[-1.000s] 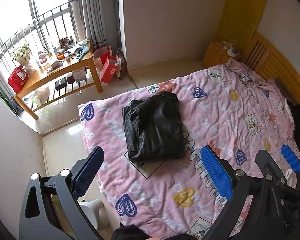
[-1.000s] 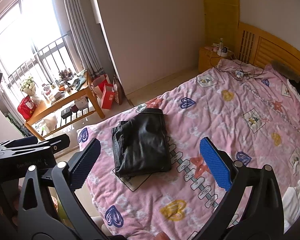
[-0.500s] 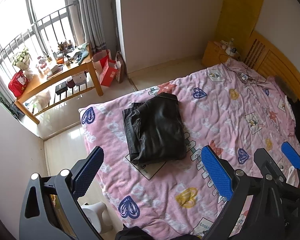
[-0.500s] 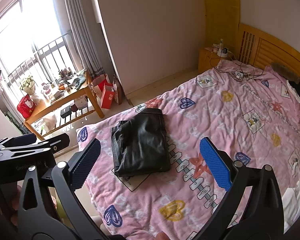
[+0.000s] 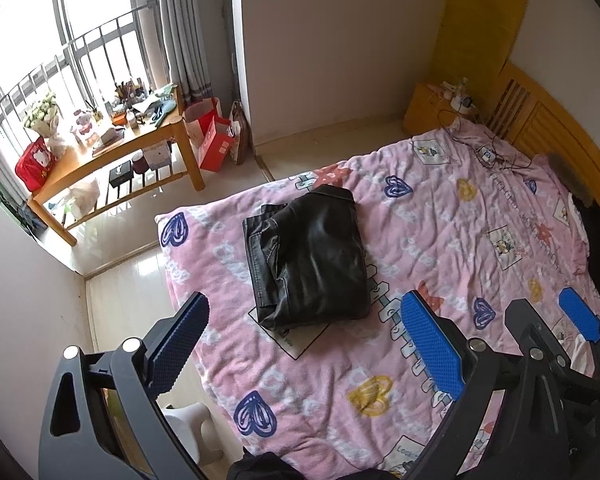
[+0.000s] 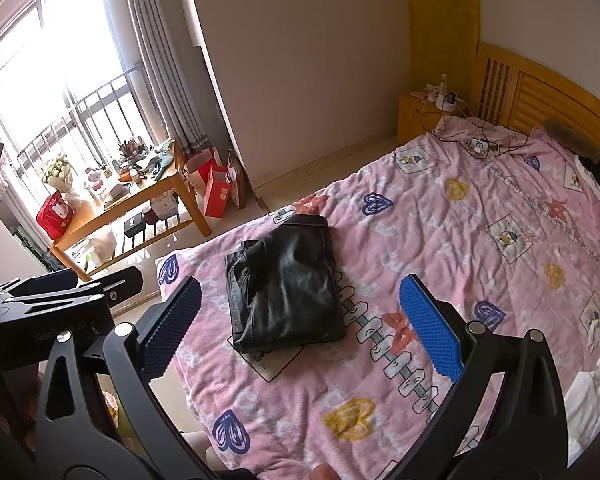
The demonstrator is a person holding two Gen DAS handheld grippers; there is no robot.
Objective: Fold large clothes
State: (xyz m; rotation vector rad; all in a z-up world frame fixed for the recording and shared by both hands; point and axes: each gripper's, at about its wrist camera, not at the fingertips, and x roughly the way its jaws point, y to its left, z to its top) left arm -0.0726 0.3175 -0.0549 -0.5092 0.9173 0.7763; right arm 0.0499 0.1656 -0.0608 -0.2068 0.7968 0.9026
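Jacket [image 5: 310,258] folded on pink blanket [image 5: 440,240], near the foot edge.
Left gripper [image 5: 304,344] and right gripper [image 6: 300,332] are held wide open above it, nothing gripped.

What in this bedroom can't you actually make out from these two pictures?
- Dark clothes by the headboard: cut off by the left view's edge.
- White cloth: half hidden behind the right tongs, cut off by the edge.
- Desk clutter: too small, washed out by window glare.
- Folded black jacket: underside hidden against the pink blanket.
- Left tongs cover the bed's near corner.
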